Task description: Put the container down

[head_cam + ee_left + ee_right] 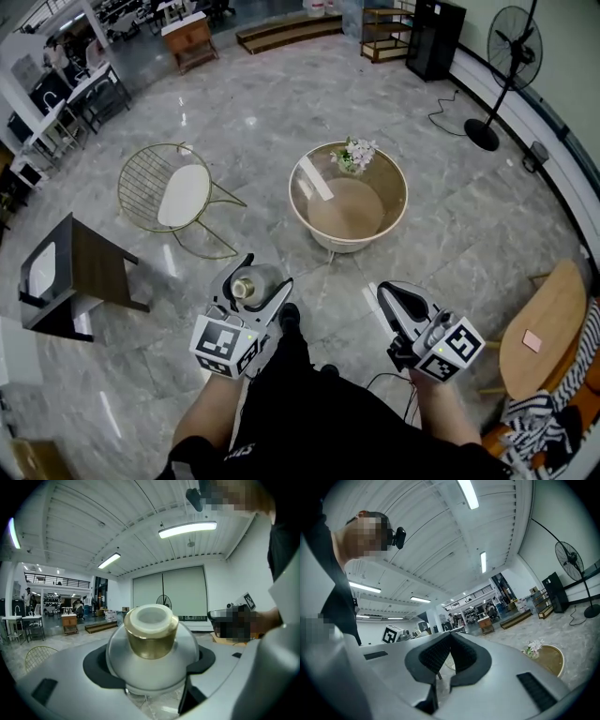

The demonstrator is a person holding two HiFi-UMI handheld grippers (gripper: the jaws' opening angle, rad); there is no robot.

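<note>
The container (pixel 246 287) is a rounded clear-glass jar with a gold collar and a white cap. My left gripper (pixel 266 274) is shut on it and holds it in the air above the marble floor, in front of the person's body. In the left gripper view the container (pixel 151 639) fills the space between the dark pads of the left gripper (pixel 150 665), cap toward the camera. My right gripper (pixel 386 292) hangs to the right, shut with nothing in it. In its own view the right gripper (pixel 449 658) has its ribbed pads together.
A round glass-topped table (pixel 394 178) with a small flower bunch (pixel 354 153) stands ahead. A gold wire chair (pixel 173 192) is to the left, with a dark side table (pixel 84 267) nearer. A wooden table (pixel 548 323) is at the right, and a standing fan (pixel 514 52) at the far right.
</note>
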